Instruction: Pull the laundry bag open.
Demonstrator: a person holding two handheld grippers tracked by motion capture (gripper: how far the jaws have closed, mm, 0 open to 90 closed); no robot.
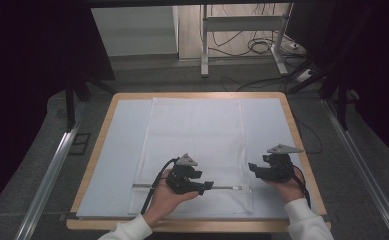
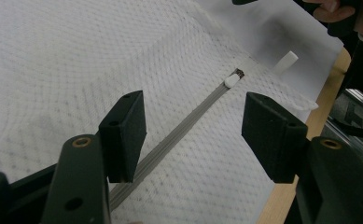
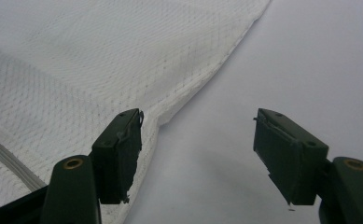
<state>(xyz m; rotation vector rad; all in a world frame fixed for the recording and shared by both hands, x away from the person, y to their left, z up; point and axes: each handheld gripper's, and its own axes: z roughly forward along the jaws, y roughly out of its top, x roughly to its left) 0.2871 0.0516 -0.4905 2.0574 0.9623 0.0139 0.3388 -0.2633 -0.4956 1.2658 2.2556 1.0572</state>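
Note:
A white mesh bag (image 1: 192,135) lies flat on the white sheet (image 1: 114,150) that covers the table. Its grey zipper (image 1: 222,188) runs across near the front edge, with a white-tabbed pull (image 2: 233,79) at the right end. My left gripper (image 1: 206,187) hovers over the zipper (image 2: 179,130), pointing along it, open, with the zipper line passing between its jaws (image 2: 193,121). My right gripper (image 1: 254,168) stands open at the bag's right edge (image 3: 188,93). One jaw is over the mesh, the other over bare sheet (image 3: 198,135). Neither holds anything.
The wooden table rim (image 1: 197,95) frames the sheet. A small white loop tab (image 2: 285,62) sticks out at the bag's corner. Beyond the table stand a metal desk frame (image 1: 204,45) and floor cables (image 1: 257,47). Metal rails (image 1: 52,170) run along both sides.

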